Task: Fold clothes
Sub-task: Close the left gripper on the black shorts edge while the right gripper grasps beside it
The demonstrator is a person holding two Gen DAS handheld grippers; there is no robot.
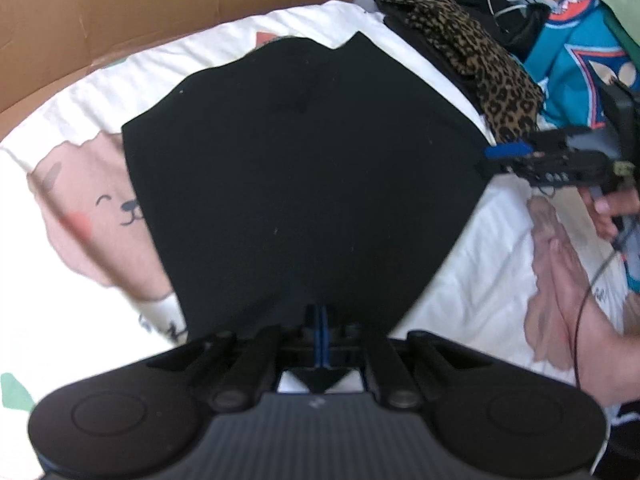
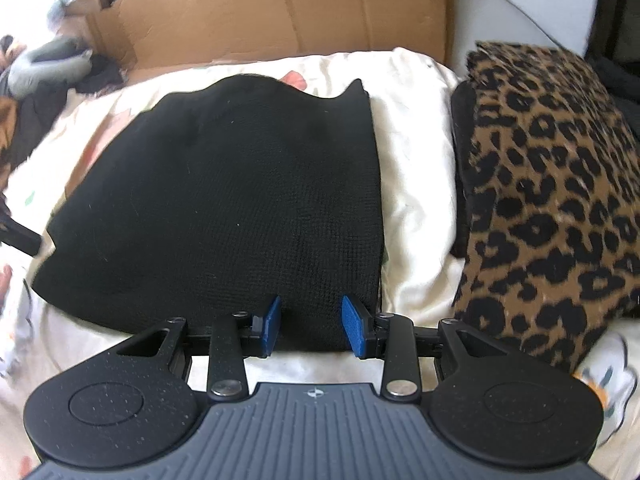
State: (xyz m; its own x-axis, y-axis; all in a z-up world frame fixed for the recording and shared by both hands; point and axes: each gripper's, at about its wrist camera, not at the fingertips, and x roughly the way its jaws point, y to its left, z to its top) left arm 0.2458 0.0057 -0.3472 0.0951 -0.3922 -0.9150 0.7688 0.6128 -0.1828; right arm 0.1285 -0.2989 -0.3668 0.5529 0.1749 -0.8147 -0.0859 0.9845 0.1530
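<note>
On the white cartoon-print bedsheet [image 2: 416,168], the black knit garment [image 2: 224,200] lies mostly folded, left gripper [image 1: 321,320] pinching its edge, right gripper [image 2: 310,322] spread wide at its hem.

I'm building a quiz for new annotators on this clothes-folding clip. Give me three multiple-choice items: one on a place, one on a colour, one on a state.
1. Where does the leopard-print garment lie relative to the black garment, in the right wrist view?
A. To its right
B. Under it
C. To its left

2. What colour are the pads on the right claw?
A. Red
B. Blue
C. Green

3. How does the left claw stand?
A. Wide open above the bedsheet
B. Shut on the black garment's near edge
C. Shut on the leopard-print garment

Key: 1 A, a strip of bedsheet separates them; 2 B, both pads show blue; 3 B, its blue pads meet at the black edge.
</note>
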